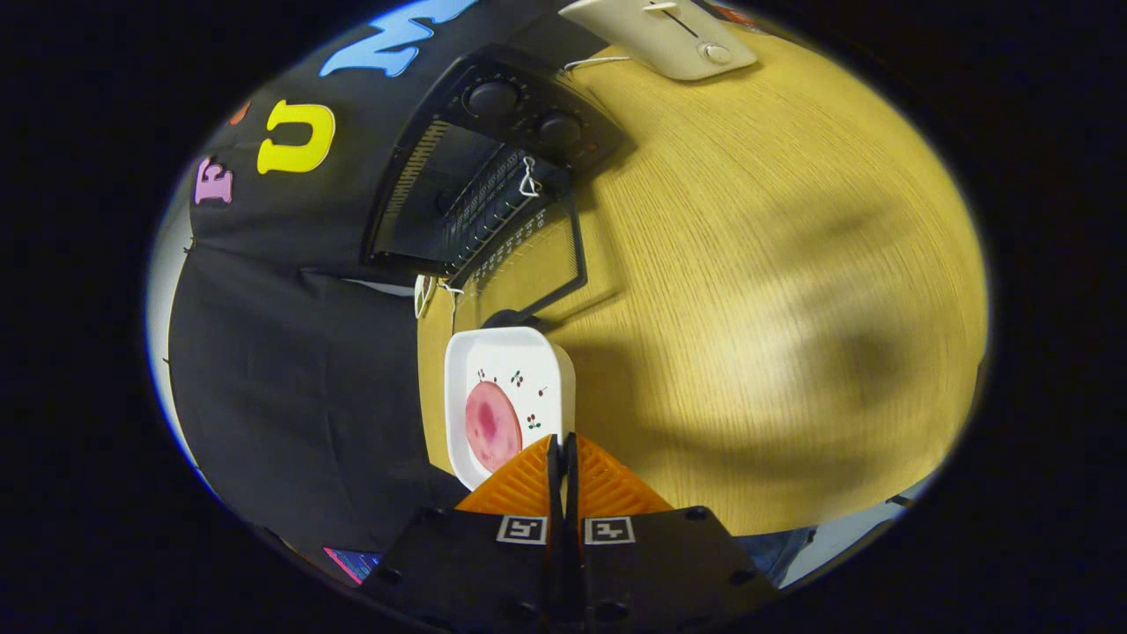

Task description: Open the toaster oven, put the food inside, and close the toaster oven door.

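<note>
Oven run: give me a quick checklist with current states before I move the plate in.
1. Oven door open: ok, it lies folded down on the table.
2. Food on plate: ok.
3. Tool gripping plate: ok, fingers closed on its near rim.
4. Path from plate to door free: ok, bare wood between.
5. Rack inside free: cannot tell, interior is dark.
6. Plate level: cannot tell.

The tongs [562,445] hide the near rim of the plate [506,352], so whether they pinch it is unclear
</note>
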`<state>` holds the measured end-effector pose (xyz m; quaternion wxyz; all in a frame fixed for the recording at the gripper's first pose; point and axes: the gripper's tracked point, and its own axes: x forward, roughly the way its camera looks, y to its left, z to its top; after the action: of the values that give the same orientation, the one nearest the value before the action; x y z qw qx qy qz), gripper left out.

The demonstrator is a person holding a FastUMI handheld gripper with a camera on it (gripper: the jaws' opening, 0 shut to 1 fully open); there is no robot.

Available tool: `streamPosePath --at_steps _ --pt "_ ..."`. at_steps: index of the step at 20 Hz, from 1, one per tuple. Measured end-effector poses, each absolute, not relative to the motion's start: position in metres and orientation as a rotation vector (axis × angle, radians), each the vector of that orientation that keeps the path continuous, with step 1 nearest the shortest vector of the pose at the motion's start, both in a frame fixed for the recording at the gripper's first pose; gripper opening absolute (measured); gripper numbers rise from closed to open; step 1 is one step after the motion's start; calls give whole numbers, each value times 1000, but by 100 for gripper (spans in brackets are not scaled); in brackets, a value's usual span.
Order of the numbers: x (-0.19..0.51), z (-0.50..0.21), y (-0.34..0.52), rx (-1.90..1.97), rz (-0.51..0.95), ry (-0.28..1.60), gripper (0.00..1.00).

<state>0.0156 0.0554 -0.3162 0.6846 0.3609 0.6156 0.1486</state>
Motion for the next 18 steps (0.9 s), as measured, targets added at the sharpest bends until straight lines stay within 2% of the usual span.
streamPosePath --at_steps 3,12,18 --pt "39 -310 71 872 281 1299 2" --pt "109 -320 100 1114 -27 1065 2" --pt "151 -323 122 1241 -136 961 2"
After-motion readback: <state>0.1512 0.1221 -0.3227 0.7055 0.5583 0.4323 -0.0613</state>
